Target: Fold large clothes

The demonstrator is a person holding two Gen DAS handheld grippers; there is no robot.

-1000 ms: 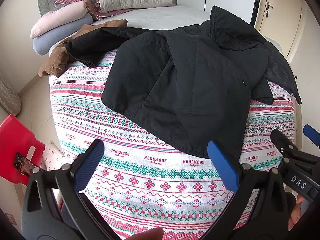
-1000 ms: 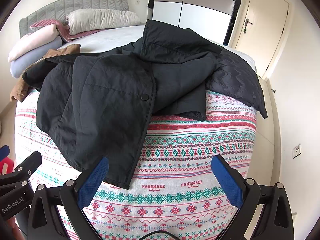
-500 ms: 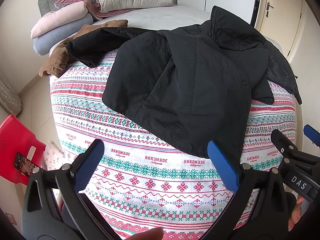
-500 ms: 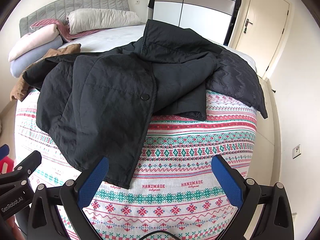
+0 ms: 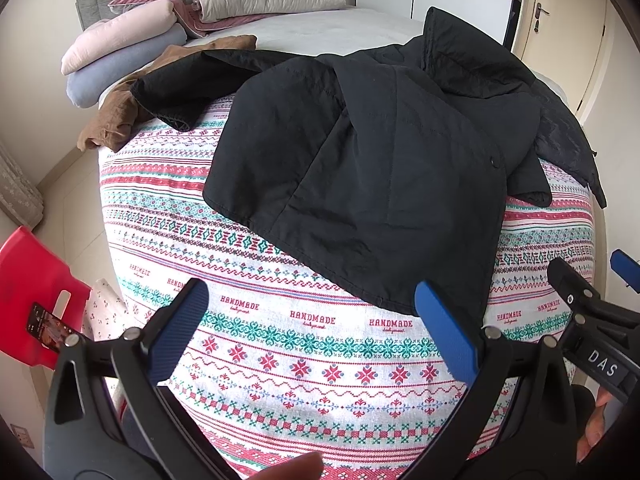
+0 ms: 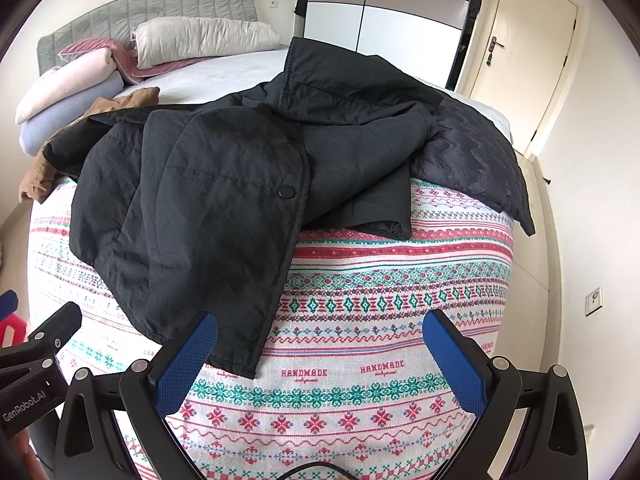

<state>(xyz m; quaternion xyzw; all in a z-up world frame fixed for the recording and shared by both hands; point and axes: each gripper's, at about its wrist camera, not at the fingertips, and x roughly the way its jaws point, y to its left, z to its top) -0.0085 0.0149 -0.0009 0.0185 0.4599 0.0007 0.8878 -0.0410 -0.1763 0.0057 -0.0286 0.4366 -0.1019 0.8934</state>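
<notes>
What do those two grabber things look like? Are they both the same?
Nearly the same. The left gripper and the right gripper each have a black frame with silver rivets and two blue textured pads. White lettering differs: the right one, seen from the left camera, reads "DAS"; the left one, seen from the right camera, reads "GenRobot.AI". A thin black cable loops below the right gripper.

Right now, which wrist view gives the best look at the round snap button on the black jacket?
The right wrist view: the snap button sits large and face-on beside the front edge of the black jacket. In the left wrist view the same button is small, far right on the jacket, and easy to miss.
</notes>
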